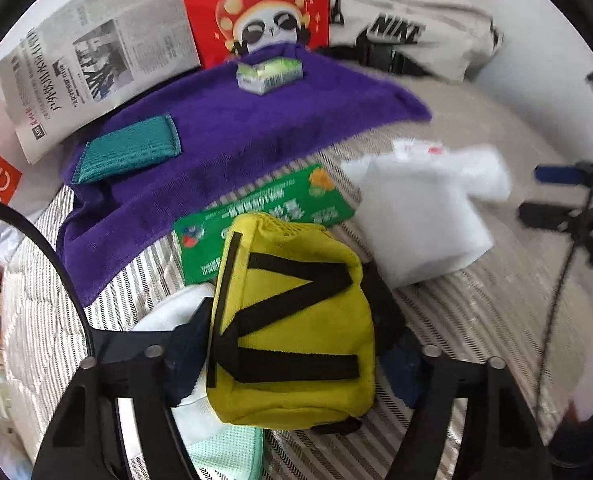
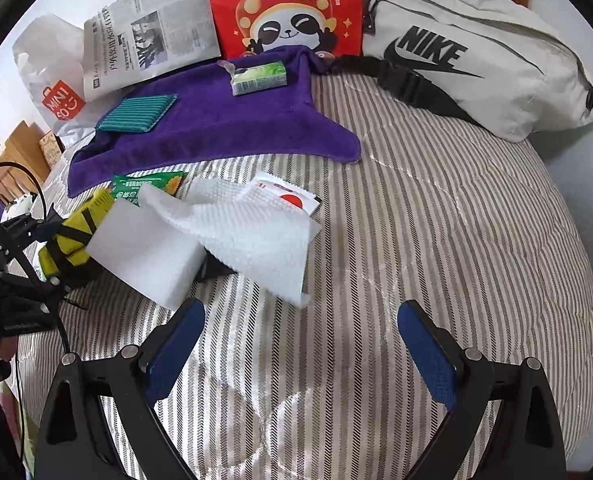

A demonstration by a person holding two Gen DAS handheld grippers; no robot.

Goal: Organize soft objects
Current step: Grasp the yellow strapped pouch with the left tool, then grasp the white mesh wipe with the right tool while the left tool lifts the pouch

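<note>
Left tool (image 1: 292, 364): clamped on the yellow pouch (image 1: 292, 320), one finger each side of the body, pouch carried at or just above the striped bed cover (image 2: 416, 220); contact with the cover cannot be told. Right tool (image 2: 300, 344): fingers spread wide, nothing between them, hovering over bare cover.

Handling, judged from looks:
- Pouch: soft fabric with black webbing straps (image 1: 296, 276), light, squashes under clamp. Best held across the body as now; the straps are likely to slide through the pads.
- White cloth (image 2: 256, 240): limp, textured, draped beside a white foam block (image 2: 148, 260). A pinch at a corner or fold edge is advised; it will dangle.
- Foam block: light, springy, to be taken across the short faces.
- Purple towel (image 2: 216, 128): floppy, carries a teal sponge (image 2: 136, 114) and a tissue pack (image 2: 260, 76); these should be cleared first.
</note>
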